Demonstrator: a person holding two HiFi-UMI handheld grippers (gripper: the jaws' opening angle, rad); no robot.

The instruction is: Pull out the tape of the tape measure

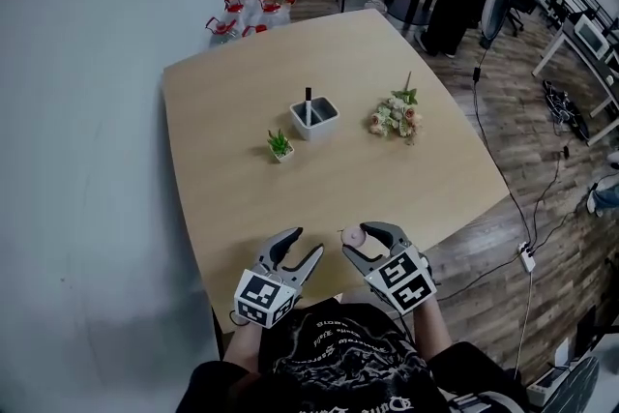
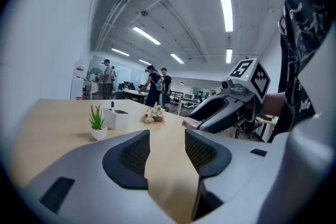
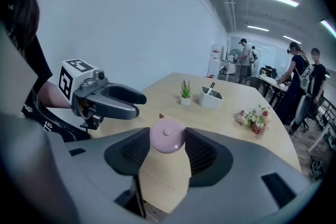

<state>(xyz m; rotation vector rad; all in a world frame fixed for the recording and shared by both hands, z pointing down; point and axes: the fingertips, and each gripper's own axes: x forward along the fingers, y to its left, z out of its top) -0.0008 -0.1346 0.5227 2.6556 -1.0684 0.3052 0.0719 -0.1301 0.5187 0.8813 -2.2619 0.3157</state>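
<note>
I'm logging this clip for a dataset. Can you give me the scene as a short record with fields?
surface: light wooden table
right gripper: jaws closed on round pink tape measure
left gripper: jaws apart, empty, beside the right one
progress: nothing visibly pulled out yet
other items: small green potted plant, white square pen holder, bunch of pale flowers, all mid-table

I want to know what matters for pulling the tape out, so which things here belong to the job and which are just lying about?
Part of the job:
pink tape measure, held by the right gripper
left gripper, open and empty

Just lying about:
small potted plant
white pen holder
flower bunch
bottles on the floor
</note>
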